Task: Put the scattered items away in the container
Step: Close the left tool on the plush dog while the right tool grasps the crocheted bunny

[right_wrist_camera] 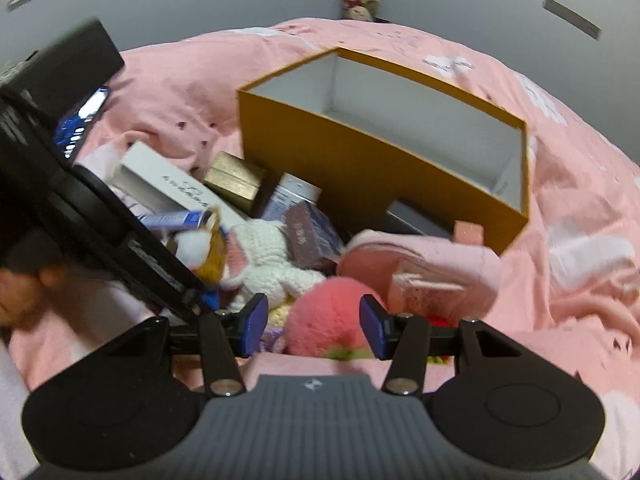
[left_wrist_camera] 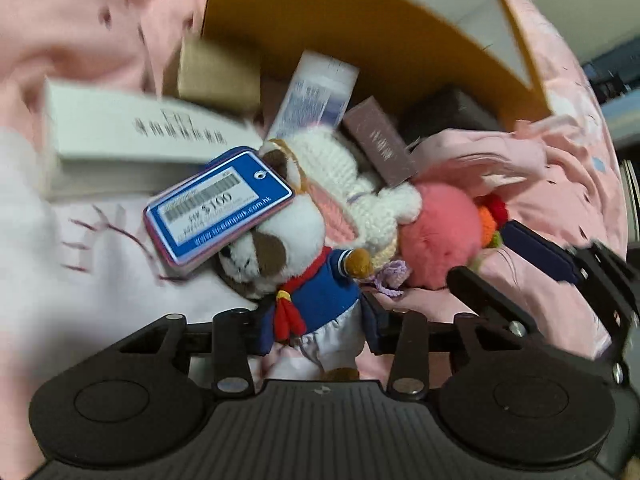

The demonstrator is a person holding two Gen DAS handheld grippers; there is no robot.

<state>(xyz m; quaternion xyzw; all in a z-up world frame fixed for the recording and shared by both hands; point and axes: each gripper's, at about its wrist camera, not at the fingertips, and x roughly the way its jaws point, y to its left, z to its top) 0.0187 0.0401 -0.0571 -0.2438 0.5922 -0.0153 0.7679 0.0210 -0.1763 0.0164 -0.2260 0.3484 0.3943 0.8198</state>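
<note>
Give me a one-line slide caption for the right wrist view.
Right gripper jaws straddle a fluffy pink pom-pom amid scattered items beside the empty mustard-yellow cardboard box on pink bedding.

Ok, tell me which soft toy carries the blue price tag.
The sailor-suited plush, white and brown in a blue top with a red scarf, sitting between the left gripper's fingers. The white knitted bunny and the pink pompom show no tag.

Open mustard box [right_wrist_camera: 360, 152] upright, empty; sailor plush [left_wrist_camera: 304, 280], white knit bunny [right_wrist_camera: 272, 260], pink pompom [right_wrist_camera: 328, 320] heaped beside it.
</note>
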